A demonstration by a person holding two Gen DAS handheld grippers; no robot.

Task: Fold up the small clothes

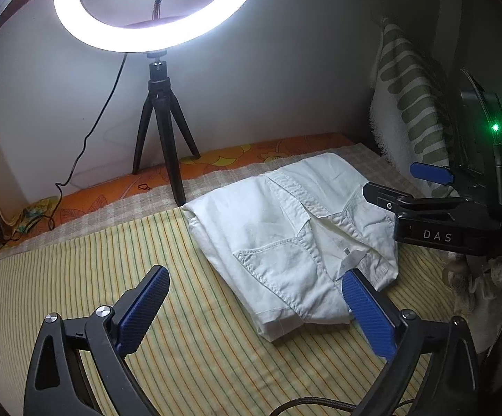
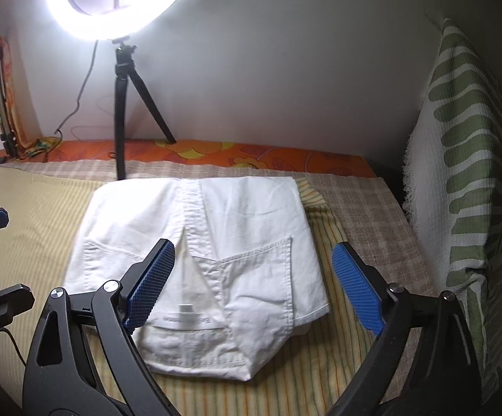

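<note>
A white folded garment (image 1: 268, 228) with stitched pockets lies flat on the yellow striped cloth (image 1: 147, 242). My left gripper (image 1: 255, 275) hovers over its near left side, jaws wide open, and its right finger overlaps the garment's near edge with nothing pinched. From the right wrist view, the garment (image 2: 244, 215) lies straight ahead, with a label showing near its front. My right gripper (image 2: 254, 248) is held above it, wide open and empty. Each gripper shows in the other's view: the right gripper (image 1: 398, 180) at the garment's right edge, the left gripper (image 2: 6, 256) at the left border.
A ring light on a black tripod (image 1: 162, 131) stands behind the garment, its cable (image 1: 88, 135) trailing left. A green-and-white patterned cushion (image 2: 458, 180) leans at the right. An orange floral sheet (image 2: 251, 159) runs along the white wall.
</note>
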